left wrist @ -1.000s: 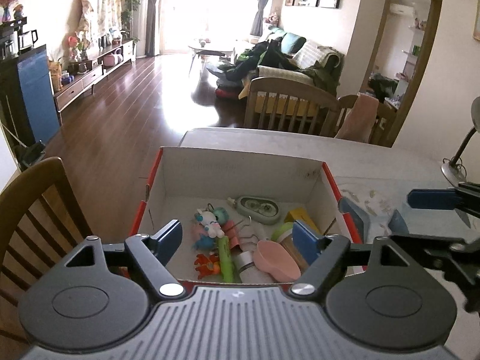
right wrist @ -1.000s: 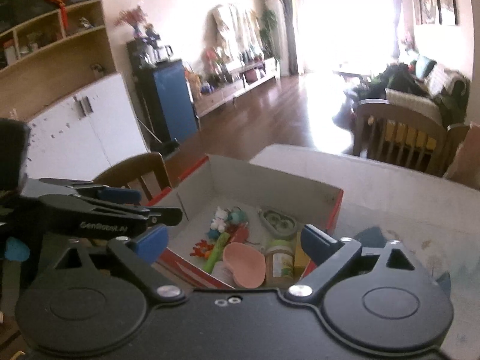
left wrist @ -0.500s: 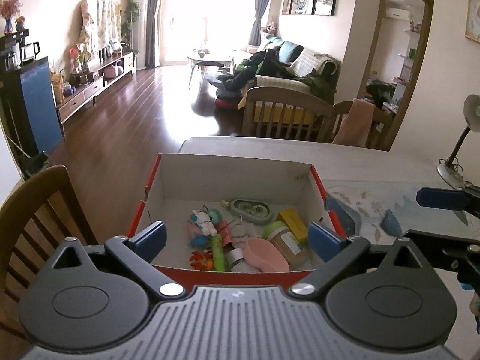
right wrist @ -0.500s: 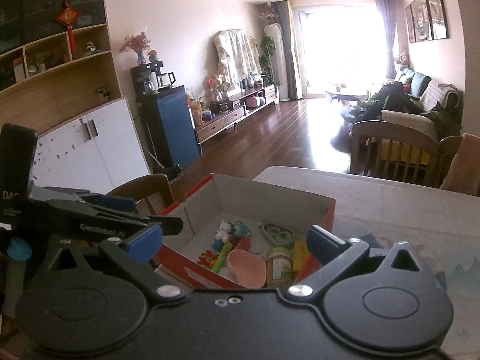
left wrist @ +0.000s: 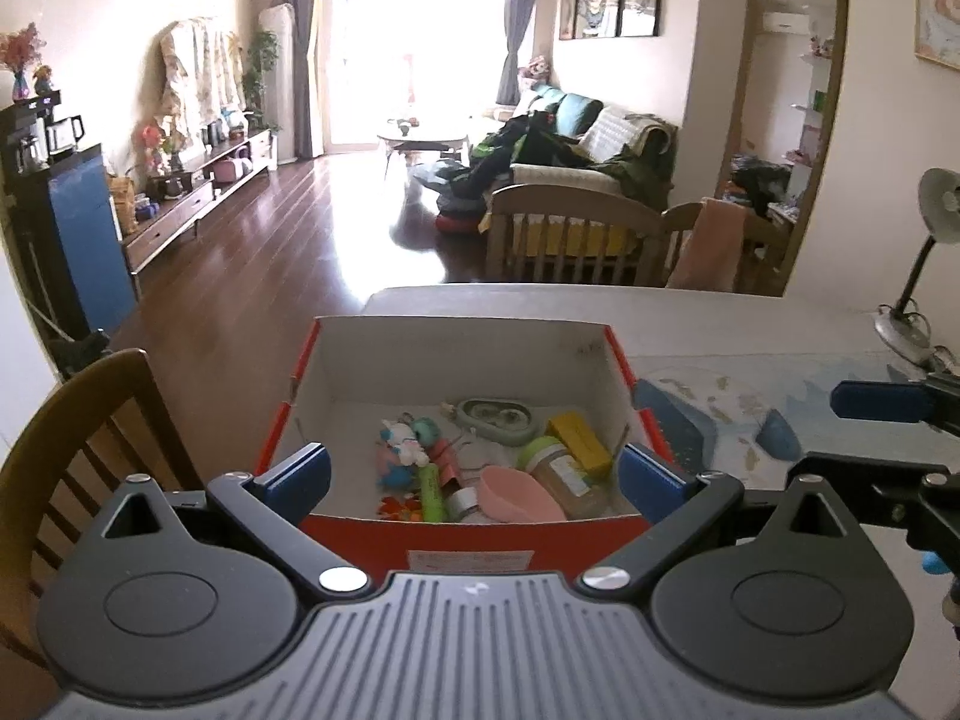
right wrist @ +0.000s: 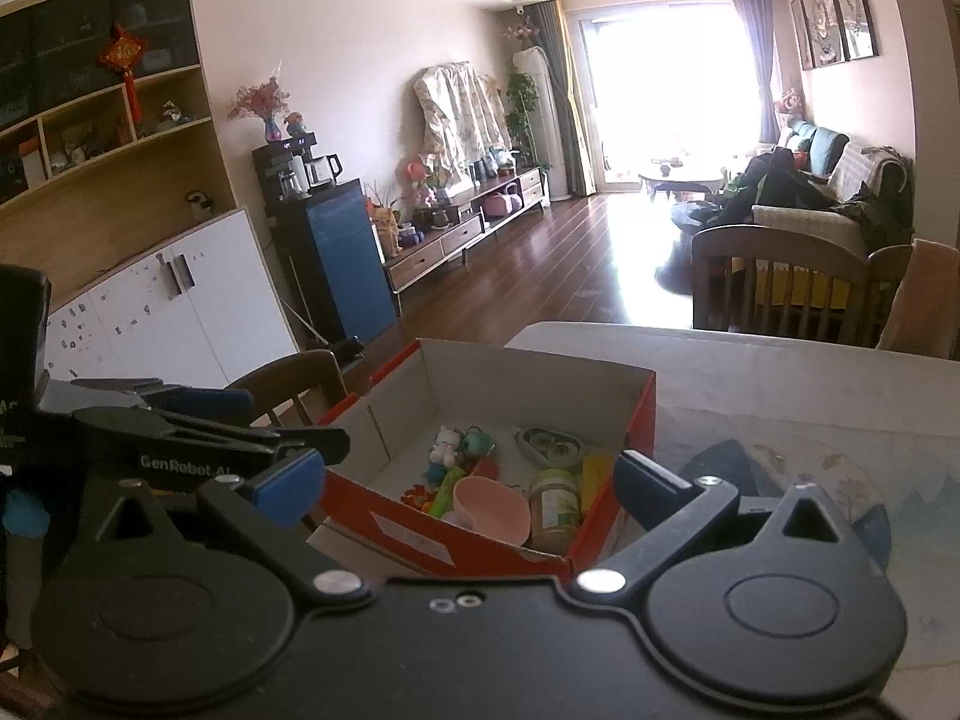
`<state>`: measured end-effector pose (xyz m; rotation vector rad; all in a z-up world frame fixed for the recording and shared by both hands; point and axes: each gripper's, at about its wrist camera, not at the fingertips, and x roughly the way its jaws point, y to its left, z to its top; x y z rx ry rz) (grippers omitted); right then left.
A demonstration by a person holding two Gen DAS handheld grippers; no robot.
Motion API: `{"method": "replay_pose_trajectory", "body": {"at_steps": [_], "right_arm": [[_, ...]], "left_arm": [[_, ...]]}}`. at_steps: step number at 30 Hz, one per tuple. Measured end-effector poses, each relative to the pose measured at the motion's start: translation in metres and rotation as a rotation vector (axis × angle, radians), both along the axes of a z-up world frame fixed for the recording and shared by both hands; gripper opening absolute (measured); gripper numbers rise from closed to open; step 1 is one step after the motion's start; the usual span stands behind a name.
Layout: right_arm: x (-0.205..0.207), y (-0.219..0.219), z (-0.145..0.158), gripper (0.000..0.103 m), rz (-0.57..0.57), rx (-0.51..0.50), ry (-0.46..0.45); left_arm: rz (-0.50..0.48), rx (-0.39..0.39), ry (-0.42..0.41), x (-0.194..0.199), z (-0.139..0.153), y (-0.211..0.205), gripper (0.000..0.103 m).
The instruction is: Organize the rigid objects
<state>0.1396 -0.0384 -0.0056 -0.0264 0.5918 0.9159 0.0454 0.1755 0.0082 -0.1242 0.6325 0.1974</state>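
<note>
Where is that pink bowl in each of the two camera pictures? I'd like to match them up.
Left wrist view: the pink bowl lies low in the middle of the picture, inside the red cardboard box, near its front wall.
Right wrist view: the pink bowl sits just below the picture's centre, in the same box, near its front wall.
Shared landmark: the green-lidded jar, just right of the bowl in both.

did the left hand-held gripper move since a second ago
Yes. The left hand-held gripper has backed away from the red box: its near wall, hidden earlier, now shows. Its fingers have spread wider.
</note>
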Motion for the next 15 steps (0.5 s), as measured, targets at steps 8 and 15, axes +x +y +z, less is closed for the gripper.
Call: {"method": "replay_pose_trajectory", "body": {"at_steps": [8, 15], "right_arm": [[-0.0039, -0.0036, 0.0023, 0.103, 0.002, -0.003, -0.004], [-0.0034, -0.0036, 0.0016, 0.103, -0.001, -0.009, 0.002]], "left_arm": [[-0.017, 0.018, -0.003, -0.0017, 0.0002, -0.0079, 0.103], [-0.03, 0.005, -0.01, -0.0043, -0.0014, -0.0088, 0.103]]}}
